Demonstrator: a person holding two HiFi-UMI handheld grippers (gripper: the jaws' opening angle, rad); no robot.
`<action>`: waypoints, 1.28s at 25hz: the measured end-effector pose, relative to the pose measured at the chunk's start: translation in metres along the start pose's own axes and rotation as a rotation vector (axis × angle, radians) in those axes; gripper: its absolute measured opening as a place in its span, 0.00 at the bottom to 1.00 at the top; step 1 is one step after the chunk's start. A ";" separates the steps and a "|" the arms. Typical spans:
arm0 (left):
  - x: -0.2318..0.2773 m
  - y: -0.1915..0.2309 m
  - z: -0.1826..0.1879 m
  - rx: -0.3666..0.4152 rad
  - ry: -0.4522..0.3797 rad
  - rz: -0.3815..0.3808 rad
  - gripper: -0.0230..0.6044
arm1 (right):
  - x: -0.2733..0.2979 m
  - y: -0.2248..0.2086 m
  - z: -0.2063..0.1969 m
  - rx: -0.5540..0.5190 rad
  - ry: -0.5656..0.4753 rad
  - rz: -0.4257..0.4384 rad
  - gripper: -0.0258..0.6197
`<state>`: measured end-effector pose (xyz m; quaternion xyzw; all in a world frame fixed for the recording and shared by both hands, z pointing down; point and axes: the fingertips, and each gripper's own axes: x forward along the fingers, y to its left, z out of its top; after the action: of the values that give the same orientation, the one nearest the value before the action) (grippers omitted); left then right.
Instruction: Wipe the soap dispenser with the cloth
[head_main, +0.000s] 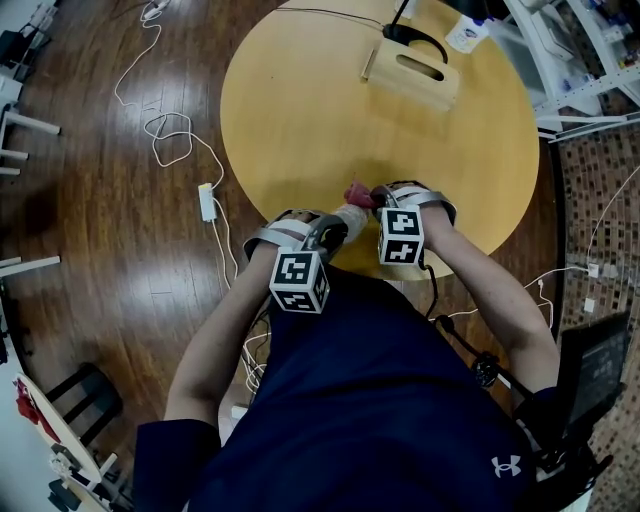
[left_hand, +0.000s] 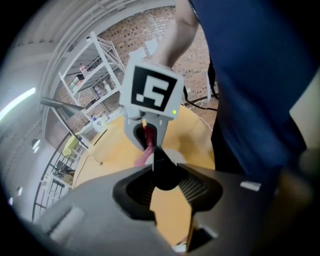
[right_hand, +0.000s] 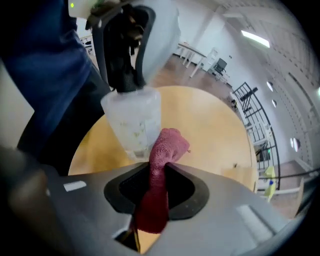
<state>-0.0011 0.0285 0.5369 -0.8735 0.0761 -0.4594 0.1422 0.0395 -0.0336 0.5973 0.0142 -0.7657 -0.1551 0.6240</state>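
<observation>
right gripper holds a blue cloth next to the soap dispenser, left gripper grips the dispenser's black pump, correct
Not blue: the right gripper view shows the cloth is pinkish red. The right gripper does hold it next to the soap dispenser, and the left gripper grips the black pump.

Shirt: navy-blue short-sleeved T-shirt (head_main: 380, 400) with a small white logo (head_main: 507, 466).
Left hand-held gripper (head_main: 343, 226): curved grey shell, topped by a white cube with black square markers (head_main: 300, 281).
Right hand-held gripper (head_main: 374, 196): matching grey shell and matching marker cube (head_main: 401, 237).
Jaws: dark grey, with ribbed black pads (left_hand: 194, 188).
Cable: thin black cable (head_main: 455, 335) along the right forearm.
</observation>
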 end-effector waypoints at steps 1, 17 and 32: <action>0.001 0.002 0.000 -0.032 -0.006 -0.002 0.25 | 0.008 0.003 -0.011 0.075 0.010 0.019 0.18; 0.024 0.064 0.006 -0.528 -0.035 -0.003 0.33 | -0.007 0.042 -0.038 1.301 -0.294 0.176 0.19; 0.036 0.084 0.006 -0.669 0.006 0.070 0.25 | -0.049 0.006 0.013 1.279 -0.422 -0.110 0.19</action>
<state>0.0245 -0.0593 0.5354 -0.8673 0.2528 -0.4063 -0.1368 0.0391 -0.0148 0.5503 0.3890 -0.8105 0.2976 0.3212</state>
